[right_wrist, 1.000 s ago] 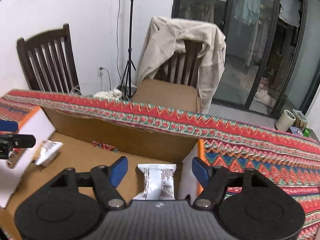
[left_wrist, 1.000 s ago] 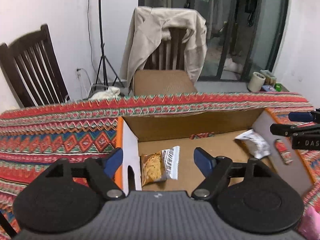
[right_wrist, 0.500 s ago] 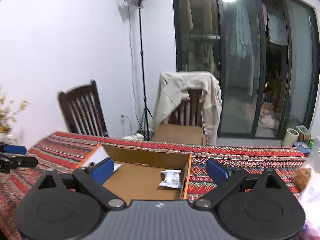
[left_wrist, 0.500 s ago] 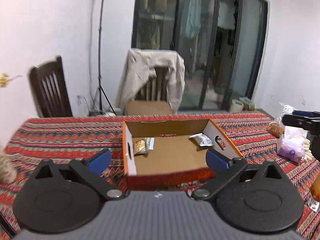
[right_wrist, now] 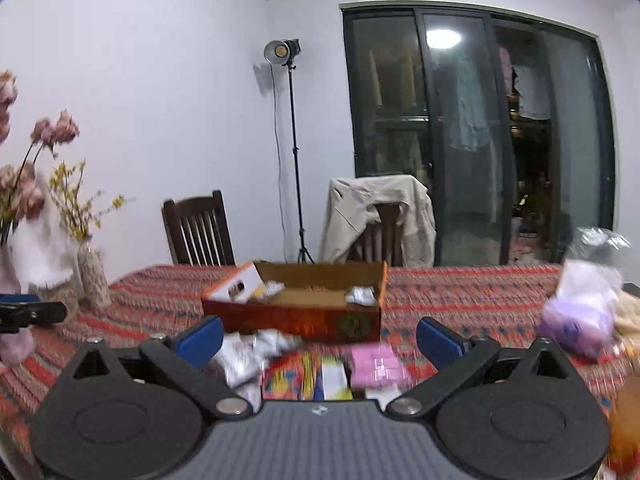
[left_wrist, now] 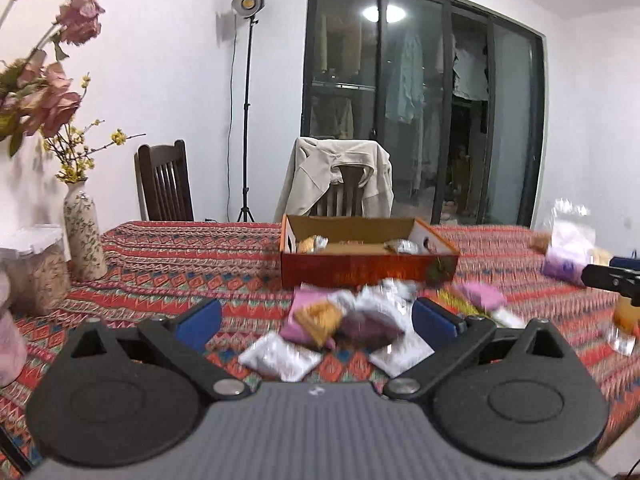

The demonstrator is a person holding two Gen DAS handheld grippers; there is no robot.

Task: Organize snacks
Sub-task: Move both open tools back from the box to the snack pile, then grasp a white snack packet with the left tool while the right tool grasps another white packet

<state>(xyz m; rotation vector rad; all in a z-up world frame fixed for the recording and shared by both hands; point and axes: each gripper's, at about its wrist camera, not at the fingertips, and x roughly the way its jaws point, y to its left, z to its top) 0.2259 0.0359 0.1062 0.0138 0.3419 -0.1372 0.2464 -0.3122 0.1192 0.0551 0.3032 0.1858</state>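
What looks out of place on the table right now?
Loose snack packets lie jumbled on the tablecloth in front of the cardboard box, some overlapping. Only a couple sit inside the box. Nothing looks spilled or damaged, though blur hides detail.

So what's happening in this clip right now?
A person is sorting snacks into a cardboard box on a patterned tablecloth. Both the left claw and the right claw are open and empty, held above a pile of loose snack packets in front of the box. Only a few packets are in the box so far.
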